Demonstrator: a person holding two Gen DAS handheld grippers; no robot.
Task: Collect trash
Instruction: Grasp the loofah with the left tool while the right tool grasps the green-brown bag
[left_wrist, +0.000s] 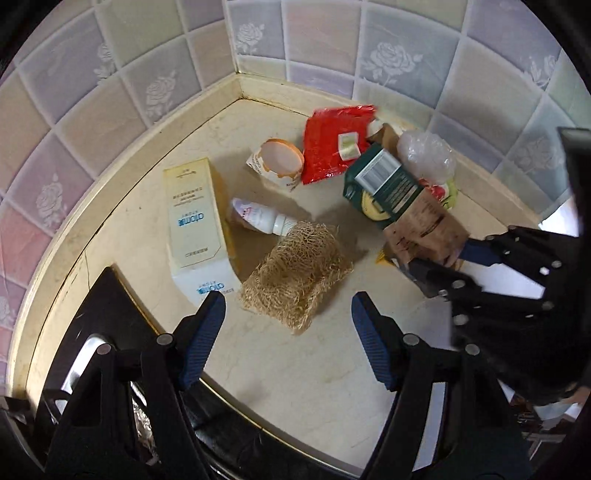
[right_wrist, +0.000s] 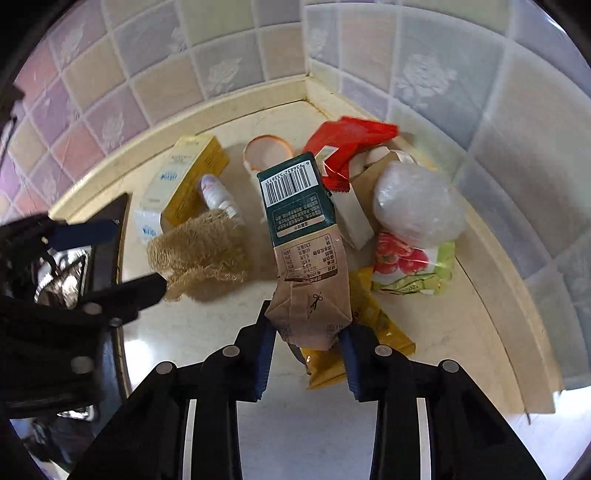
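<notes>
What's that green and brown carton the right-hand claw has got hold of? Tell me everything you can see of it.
The carton is a flattened paper drink box: dark green at the far end with a white barcode label, plain brown toward the near end, printed with a nutrition table and a scissors mark. It looks creased and empty. The right gripper pinches its brown end between blue pads, holding it tilted above the counter and over a yellow wrapper. The left wrist view shows it too.

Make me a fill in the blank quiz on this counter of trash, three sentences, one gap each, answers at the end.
1. The right gripper has its jaws shut on the green and brown ____.
2. The left gripper hovers with jaws ____ over the loofah.
3. The bag leaning in the tiled corner is coloured ____.

Missing words: carton; open; red
</notes>
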